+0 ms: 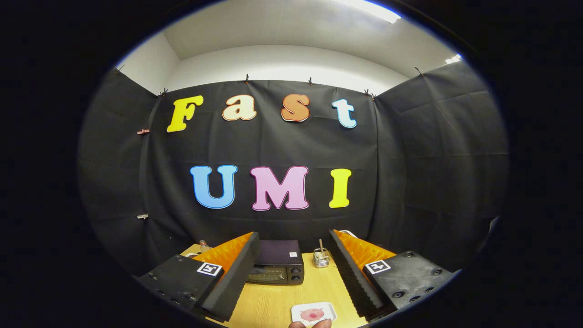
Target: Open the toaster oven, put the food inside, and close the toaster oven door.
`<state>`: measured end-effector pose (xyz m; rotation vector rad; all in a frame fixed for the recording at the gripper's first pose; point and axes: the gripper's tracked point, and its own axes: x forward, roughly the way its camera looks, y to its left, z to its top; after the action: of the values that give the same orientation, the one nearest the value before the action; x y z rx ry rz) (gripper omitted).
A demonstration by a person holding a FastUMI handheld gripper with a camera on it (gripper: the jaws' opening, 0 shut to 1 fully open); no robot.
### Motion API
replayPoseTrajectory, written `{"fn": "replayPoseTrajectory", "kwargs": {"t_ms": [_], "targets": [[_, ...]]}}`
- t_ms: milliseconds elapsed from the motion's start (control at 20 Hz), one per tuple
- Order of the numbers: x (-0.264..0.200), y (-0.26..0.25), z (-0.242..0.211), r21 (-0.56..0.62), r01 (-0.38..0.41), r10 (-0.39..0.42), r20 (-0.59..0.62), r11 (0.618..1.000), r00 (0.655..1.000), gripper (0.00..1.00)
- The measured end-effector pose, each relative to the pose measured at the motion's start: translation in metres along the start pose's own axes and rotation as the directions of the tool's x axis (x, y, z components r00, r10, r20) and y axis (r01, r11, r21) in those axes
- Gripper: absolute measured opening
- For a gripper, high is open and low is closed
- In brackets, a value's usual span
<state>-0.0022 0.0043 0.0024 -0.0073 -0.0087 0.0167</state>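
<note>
- The hand-held gripper [294, 255] hovered high above the surface [278, 300], its fingers spread wide apart and holding nothing.
- Between and beyond the fingers sat the toaster oven [278, 269], its door apparently shut.
- Nearer, a small plate [313, 313] carried the pinkish food [312, 314], with someone's fingertips [309, 324] at its near edge.
- A small glass holder [321, 258] stood just right of the oven.
- Judged step: the approach, before opening. Next, the gripper would need to descend to the door's handle.
</note>
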Motion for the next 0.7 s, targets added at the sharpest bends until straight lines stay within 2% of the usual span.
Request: {"fn": "replayPoseTrajectory", "kwargs": {"t_ms": [350, 700], "targets": [[0.004, 0.006, -0.008, -0.005, -0.024, 0.024, -0.014, 1.000, 1.000, 0.97], [0.055, 0.062, -0.072, 0.024, -0.080, 0.082, -0.098, 0.996, 0.992, 0.97]]}}
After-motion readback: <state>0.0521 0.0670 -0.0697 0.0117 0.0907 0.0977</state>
